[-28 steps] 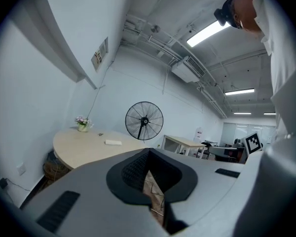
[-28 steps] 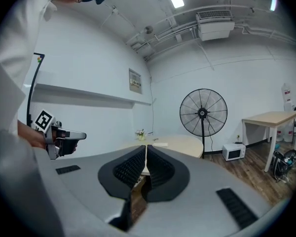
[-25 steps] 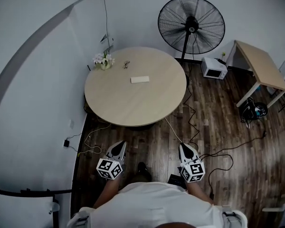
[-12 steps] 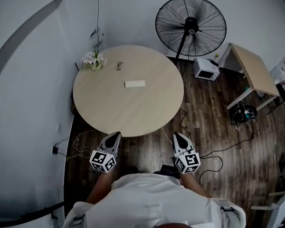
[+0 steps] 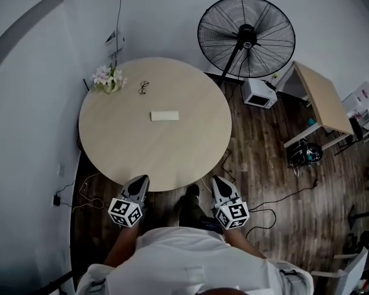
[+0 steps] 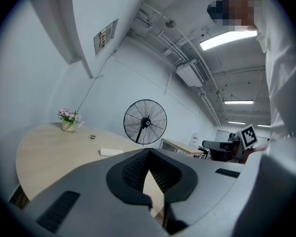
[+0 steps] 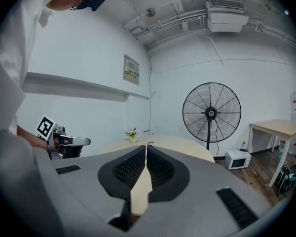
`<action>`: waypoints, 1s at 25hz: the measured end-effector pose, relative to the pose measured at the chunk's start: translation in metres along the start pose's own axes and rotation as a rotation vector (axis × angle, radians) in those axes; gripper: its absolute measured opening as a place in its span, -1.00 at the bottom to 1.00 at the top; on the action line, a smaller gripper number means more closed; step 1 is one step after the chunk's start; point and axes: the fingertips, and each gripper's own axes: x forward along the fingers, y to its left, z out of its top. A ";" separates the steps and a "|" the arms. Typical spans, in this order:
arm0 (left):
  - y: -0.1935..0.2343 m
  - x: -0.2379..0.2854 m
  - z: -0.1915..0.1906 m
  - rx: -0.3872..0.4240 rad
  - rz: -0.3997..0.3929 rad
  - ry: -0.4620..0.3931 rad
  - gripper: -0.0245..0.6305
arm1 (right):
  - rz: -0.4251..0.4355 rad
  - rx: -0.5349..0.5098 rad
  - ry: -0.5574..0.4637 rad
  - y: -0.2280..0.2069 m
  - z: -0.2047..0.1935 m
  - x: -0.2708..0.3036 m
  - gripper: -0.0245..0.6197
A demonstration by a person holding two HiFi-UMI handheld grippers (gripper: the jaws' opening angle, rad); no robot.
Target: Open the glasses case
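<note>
A white oblong glasses case (image 5: pixel 164 115) lies shut near the middle of the round wooden table (image 5: pixel 184 146); in the left gripper view the case (image 6: pixel 111 152) shows as a pale slab beyond the jaws. My left gripper (image 5: pixel 140 181) hangs at the table's near edge, jaws shut with nothing between them (image 6: pixel 149 153). My right gripper (image 5: pixel 216 180) is level with it, just off the near edge, also shut and holding nothing (image 7: pixel 146 147). Both are well short of the case.
A pair of glasses (image 5: pixel 143 87) and a small pot of flowers (image 5: pixel 106 78) sit at the table's far left. Behind stands a big floor fan (image 5: pixel 246 37), with a microwave (image 5: pixel 259 93) on the floor and a side table (image 5: pixel 320 100) to the right. Cables trail over the wooden floor (image 5: pixel 264 165).
The person has stepped towards the table: it now sits nearer and further left in the head view, and both grippers have come up to its near edge. Both jaws stay shut.
</note>
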 end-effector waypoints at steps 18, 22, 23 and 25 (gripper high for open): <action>0.087 0.179 0.082 0.032 0.336 -0.026 -0.89 | 0.288 -0.063 0.004 -0.157 0.043 0.226 -0.84; 0.107 0.193 0.086 0.049 0.408 0.005 -0.89 | 0.379 -0.088 -0.001 -0.165 0.050 0.272 -0.84; 0.113 0.199 0.085 0.057 0.419 0.011 -0.89 | 0.402 -0.084 -0.002 -0.167 0.051 0.284 -0.84; 0.126 0.211 0.083 0.084 0.434 0.033 -0.89 | 0.445 -0.078 -0.009 -0.166 0.053 0.309 -0.84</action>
